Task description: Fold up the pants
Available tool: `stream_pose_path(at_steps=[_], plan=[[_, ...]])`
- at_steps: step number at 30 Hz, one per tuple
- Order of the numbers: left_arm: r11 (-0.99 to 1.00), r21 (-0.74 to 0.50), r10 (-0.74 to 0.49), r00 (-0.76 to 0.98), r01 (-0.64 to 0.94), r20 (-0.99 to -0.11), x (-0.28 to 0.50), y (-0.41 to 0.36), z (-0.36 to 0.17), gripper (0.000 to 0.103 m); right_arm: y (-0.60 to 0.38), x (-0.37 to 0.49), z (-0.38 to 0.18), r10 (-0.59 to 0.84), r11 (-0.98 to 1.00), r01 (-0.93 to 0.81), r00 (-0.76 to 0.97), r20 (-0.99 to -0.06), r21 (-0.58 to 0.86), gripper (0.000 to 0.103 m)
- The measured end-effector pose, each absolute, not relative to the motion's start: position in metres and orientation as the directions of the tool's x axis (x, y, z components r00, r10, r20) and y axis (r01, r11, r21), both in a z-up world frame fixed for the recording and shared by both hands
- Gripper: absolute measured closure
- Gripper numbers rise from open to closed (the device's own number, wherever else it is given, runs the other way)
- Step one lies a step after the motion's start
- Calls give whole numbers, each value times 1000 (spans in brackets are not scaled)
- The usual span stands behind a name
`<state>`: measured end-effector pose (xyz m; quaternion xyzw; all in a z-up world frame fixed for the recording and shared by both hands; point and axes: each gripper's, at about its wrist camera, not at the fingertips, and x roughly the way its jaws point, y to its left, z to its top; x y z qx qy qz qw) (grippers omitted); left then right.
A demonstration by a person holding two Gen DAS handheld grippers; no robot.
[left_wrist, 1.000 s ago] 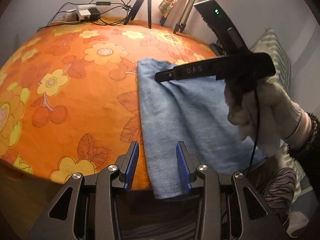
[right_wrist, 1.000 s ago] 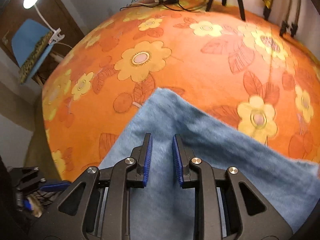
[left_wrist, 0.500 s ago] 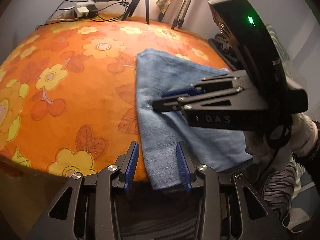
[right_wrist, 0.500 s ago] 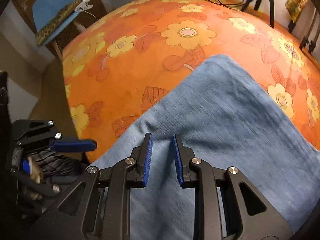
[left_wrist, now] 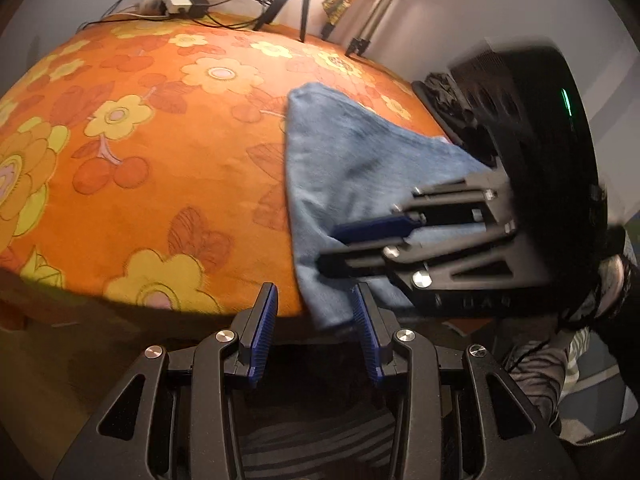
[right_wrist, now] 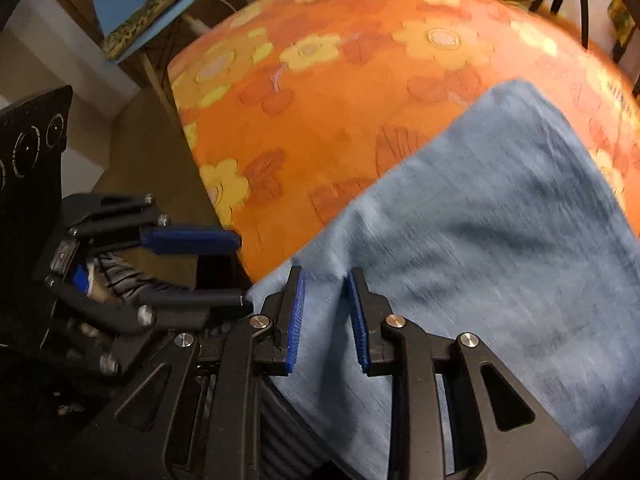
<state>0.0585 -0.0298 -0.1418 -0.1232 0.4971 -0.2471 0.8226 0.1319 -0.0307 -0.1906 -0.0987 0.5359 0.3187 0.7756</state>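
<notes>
The blue pants (left_wrist: 344, 168) lie folded flat on the orange flowered table, their near end hanging over the front edge. They fill the right half of the right wrist view (right_wrist: 500, 240). My left gripper (left_wrist: 316, 312) is open at the table's front edge, its right finger next to the hanging corner. My right gripper (right_wrist: 324, 312) is open, low over the pants' near edge, holding nothing. It also shows in the left wrist view (left_wrist: 352, 248), just above the cloth. The left gripper shows in the right wrist view (right_wrist: 236, 272), open, beside the corner.
The orange flowered table (left_wrist: 140, 168) spreads to the left. A power strip with cables (left_wrist: 180, 0) and tripod legs (left_wrist: 296, 4) stand at its far edge. A blue chair (right_wrist: 140, 4) stands beyond the table's left corner.
My right gripper has pulled back from the pants' far end to their near edge and opened wider. The left gripper has stayed open at the front edge.
</notes>
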Motion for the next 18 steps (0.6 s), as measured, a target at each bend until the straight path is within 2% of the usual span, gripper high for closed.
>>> stream_pose_path(at_steps=[4,9,13,15,18], plan=[[848,-446,-528,375,288,-762,61,-37,-141,66,-49,155,-186,484,801,-474,153,-861,366,76],[832,-490,-553,338,259,-761,66,-39,-146,66,-53,167,-181,513,801,-407,90,-854,438,75],[825,-514,-565,322,235,-760,67,-39,-150,65,-38,167,-193,488,812,-386,37,-872,437,75],[827,-515,-562,325,225,-761,67,-39,-151,59,-28,167,-199,473,819,-384,33,-881,426,74],[819,-531,-573,327,217,-751,68,-40,-151,59,-23,168,-197,469,828,-369,46,-882,421,74]])
